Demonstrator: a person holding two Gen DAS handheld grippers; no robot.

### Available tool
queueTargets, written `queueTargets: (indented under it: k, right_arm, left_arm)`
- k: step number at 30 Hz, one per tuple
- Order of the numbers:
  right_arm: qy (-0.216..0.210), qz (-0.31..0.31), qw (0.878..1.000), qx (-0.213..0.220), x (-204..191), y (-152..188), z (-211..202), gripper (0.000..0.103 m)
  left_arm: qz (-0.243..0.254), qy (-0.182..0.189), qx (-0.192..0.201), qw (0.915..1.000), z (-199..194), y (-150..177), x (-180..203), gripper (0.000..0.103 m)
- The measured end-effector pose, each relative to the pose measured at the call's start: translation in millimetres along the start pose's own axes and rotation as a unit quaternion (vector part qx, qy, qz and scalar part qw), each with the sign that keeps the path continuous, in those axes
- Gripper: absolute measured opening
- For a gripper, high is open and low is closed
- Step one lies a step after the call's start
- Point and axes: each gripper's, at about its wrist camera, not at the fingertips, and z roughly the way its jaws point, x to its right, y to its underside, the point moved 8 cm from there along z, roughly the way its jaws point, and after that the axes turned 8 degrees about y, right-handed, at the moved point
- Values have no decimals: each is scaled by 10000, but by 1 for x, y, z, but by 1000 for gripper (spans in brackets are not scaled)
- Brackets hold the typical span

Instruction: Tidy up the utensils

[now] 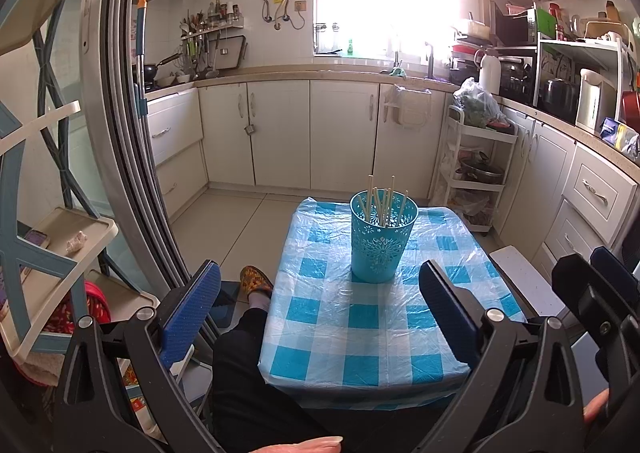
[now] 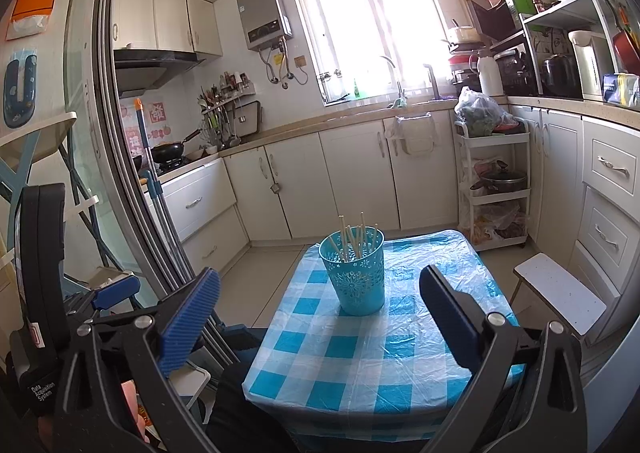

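Standing mid-table (image 1: 360, 337): cup (image 1: 383, 241); left tool (image 1: 320, 305), right tool (image 2: 320, 309) agape, apart.

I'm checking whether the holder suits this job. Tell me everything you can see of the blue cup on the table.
The blue cup is a turquoise holder, plastic by its look, tapering toward its base, with cut-out flower patterns through its wall. It stands upright on the checked blue-and-white table cover, toward the far half of the table. Several pale chopsticks stand in it, leaning and poking above the rim. Neither gripper touches it; both are open and held back.
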Motion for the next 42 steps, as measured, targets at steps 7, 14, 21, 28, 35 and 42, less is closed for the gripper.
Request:
queueTargets:
  k: [7, 14, 21, 28, 35, 42]
  right_arm:
    - [2, 0, 10000, -2, 0, 0, 0, 96]
    - [-3, -3, 10000, -3, 0, 0, 0, 96]
    - [-1, -2, 10000, -4, 0, 0, 0, 96]
    - [0, -1, 10000, -4, -1, 0, 0, 96]
    - [2, -1, 10000, -5, -1, 0, 0, 96]
    - [2, -1, 10000, -2, -1, 0, 0, 96]
  left_arm:
    - [0, -1, -1, 10000, 0, -1, 1, 96]
    - [6, -5, -1, 10000, 0, -1, 1, 96]
    - [10, -6, -4, 10000, 0, 0, 1, 96]
    - [18, -9, -11, 10000, 0, 0, 0, 96]
    - [18, -5, -17, 10000, 0, 2, -2, 96]
    - [47, -32, -26, 10000, 0, 4, -3, 96]
